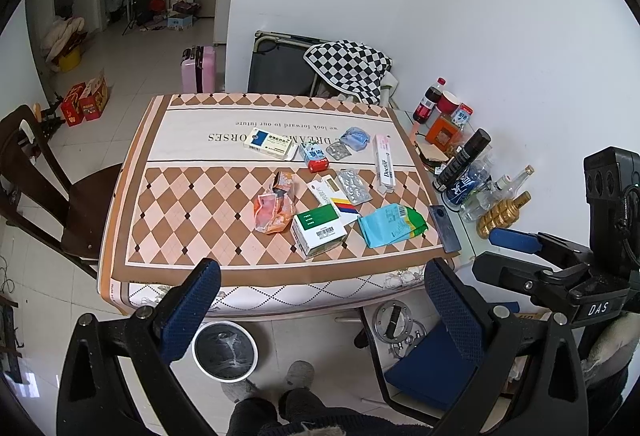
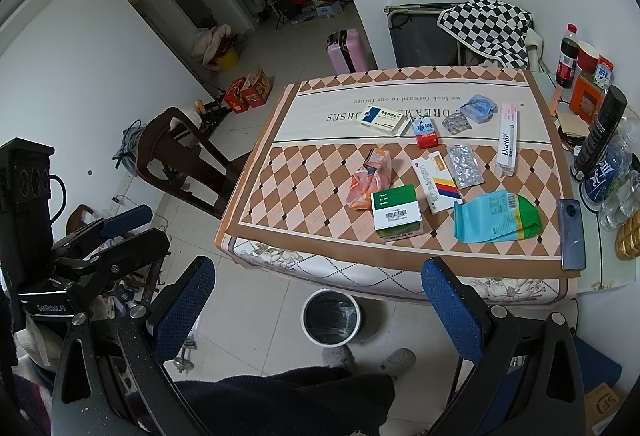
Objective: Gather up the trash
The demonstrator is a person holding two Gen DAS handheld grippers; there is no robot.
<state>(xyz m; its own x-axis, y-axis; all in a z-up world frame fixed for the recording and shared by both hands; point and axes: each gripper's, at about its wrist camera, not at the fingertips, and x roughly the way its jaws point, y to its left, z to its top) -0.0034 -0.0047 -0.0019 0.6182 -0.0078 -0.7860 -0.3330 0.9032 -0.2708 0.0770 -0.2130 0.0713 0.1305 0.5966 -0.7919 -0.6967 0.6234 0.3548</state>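
1. Step in hand, as I read it: the start. Nothing is picked, and both grippers hover short of the table's (image 1: pixel 132 195) near edge.
2. Left gripper (image 1: pixel 320 300): fingers wide apart, empty. Right gripper (image 2: pixel 320 300): same, spread wide with nothing between the pads.
3. The trash sits mid-table on the checked cloth: crumpled orange wrapper (image 1: pixel 276 207), green-white box (image 1: pixel 318 230) just beside it, teal-green pouch (image 1: pixel 392 226) to the box's right, blister packs (image 1: pixel 354 185), a long "Doctor" box (image 1: pixel 384 163) and more boxes further back.
4. The bin (image 1: pixel 225 351) is on the floor below the near table edge, lined with a bag, between the grippers and the table.
5. The phone (image 1: pixel 444 228) at the right table edge and the bottles (image 1: pixel 464 159) beyond it look like keepers, not trash (a judgement).
6. Next move calls for: reach forward and down to one near item; the green-white box or the pouch is closest. Keep the fingers spread until they straddle it, close, then carry it back over the bin.
7. Risk: the wrapper and pouch are thin, so the pinch may slip.
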